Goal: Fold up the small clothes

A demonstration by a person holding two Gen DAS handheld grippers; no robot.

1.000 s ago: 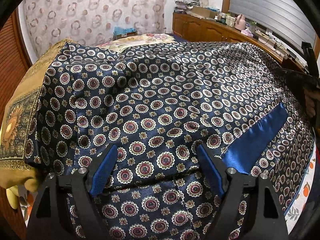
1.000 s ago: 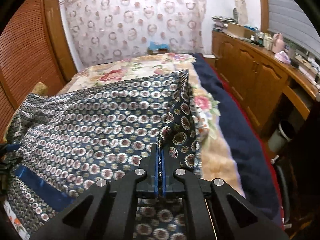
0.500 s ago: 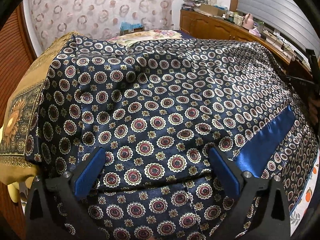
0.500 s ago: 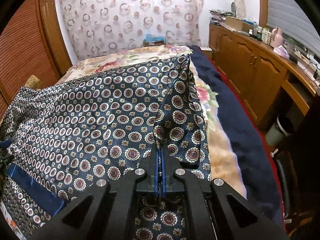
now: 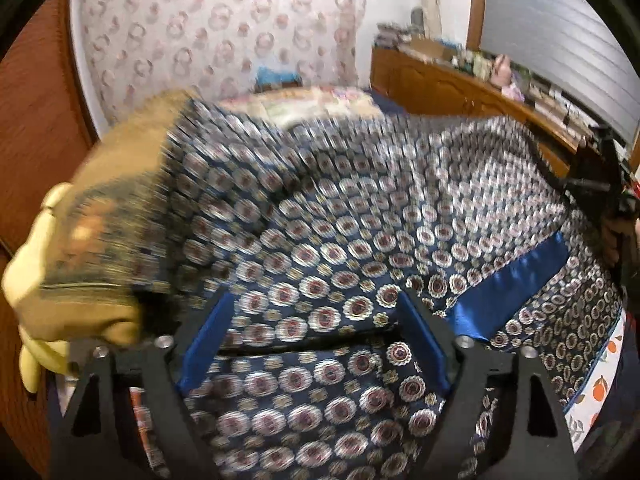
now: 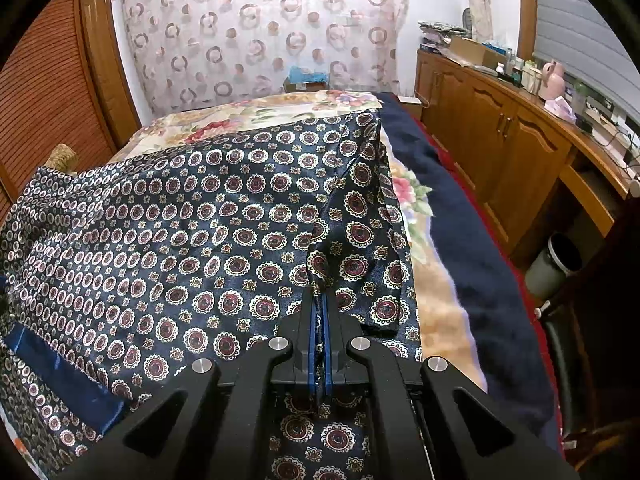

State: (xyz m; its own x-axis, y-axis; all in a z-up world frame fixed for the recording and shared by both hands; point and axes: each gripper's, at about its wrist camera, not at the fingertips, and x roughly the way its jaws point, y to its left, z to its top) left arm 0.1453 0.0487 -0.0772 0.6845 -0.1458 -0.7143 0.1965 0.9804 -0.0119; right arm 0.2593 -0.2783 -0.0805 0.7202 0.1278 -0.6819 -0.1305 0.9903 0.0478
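Wooden cabinets [image 6: 500, 152] run along the wall to the right of the right gripper [image 6: 319, 308], and a circle-patterned curtain [image 6: 256, 36] hangs behind the bed [image 6: 472, 248] straight ahead of it. Spread over that bed lies the navy garment [image 6: 192, 224], satin with round medallions, its long axis running crosswise, from the right gripper over to the left gripper [image 5: 314, 318]. A plain blue band [image 5: 508, 280] lies just right of the left gripper's right finger, slanting up and away toward the right. The right gripper is clenched on a pinched-up fold of the garment at its right edge; cloth rises from between the blue pads in a loose peak ahead of them. The left gripper stands released, its jaws having just been narrowing, with the garment's lower hem passing between the fingers but not pressed by either pad. A tan patterned cloth [image 5: 104, 216] bulges up to the left of the left gripper; this view is blurred
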